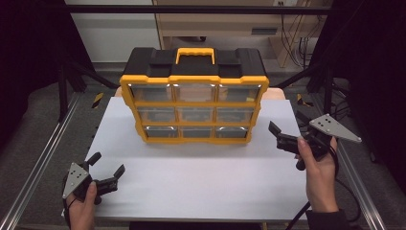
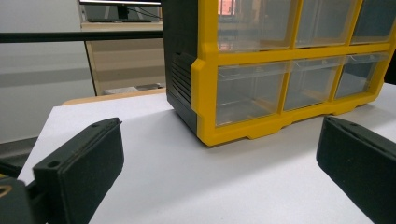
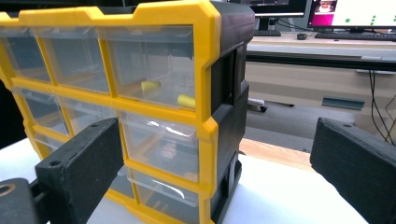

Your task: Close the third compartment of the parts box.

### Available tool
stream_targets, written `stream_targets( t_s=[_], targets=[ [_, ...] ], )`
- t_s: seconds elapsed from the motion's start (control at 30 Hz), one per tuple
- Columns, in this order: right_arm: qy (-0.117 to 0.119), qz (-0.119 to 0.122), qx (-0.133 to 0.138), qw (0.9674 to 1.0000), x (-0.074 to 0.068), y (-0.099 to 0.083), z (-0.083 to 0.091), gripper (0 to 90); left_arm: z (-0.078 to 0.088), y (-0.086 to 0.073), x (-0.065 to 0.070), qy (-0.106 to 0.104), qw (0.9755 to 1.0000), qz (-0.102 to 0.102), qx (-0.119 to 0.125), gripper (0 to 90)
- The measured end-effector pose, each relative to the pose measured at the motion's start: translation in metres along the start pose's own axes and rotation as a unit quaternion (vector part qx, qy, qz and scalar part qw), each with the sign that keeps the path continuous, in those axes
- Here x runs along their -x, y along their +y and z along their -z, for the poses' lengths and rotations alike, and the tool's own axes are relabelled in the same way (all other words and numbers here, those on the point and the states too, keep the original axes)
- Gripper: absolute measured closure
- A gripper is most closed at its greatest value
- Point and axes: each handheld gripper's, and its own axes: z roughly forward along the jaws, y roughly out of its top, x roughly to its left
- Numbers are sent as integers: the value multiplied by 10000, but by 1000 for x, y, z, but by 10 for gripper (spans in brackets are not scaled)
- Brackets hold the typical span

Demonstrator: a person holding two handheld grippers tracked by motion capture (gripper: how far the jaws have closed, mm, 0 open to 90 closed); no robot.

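High view looks down on a yellow and black drawer cabinet (image 1: 194,98) standing upright toward the far side of the white desk (image 1: 201,177), with three rows of three clear drawers facing the person. Left tongs (image 1: 106,168) sit near the front left corner of the desk, jaws spread and holding nothing, well apart from the cabinet. Right tongs (image 1: 274,135) hover just off the cabinet's lower right corner, jaws also spread wide and empty.

Right gripper view shows two small yellow pieces (image 3: 168,93) lying inside the top drawer (image 3: 149,65) nearest that side; the other drawers look empty or too dim to tell.

Judging by its hard plastic frame, the cabinet should be stiff and fairly light, yet tall enough to tip backward or slide on the smooth desk if a drawer is pulled hard. Clear drawer fronts look slick and thin, so the lip along a drawer's upper edge seems the best place to pinch. Steadying the black side wall (image 3: 231,116) or the yellow carry handle (image 1: 195,53) with the other tongs would probably help
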Motion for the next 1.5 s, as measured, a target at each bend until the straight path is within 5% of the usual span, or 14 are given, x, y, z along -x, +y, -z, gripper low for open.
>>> stream_targets(
  t_s=[1.5],
  targets=[
    [-83, -46, 55, 9999, 6, -61, 22, 32, 1, -1, 0, -50, 10000, -2, 9, 3]
  ],
)
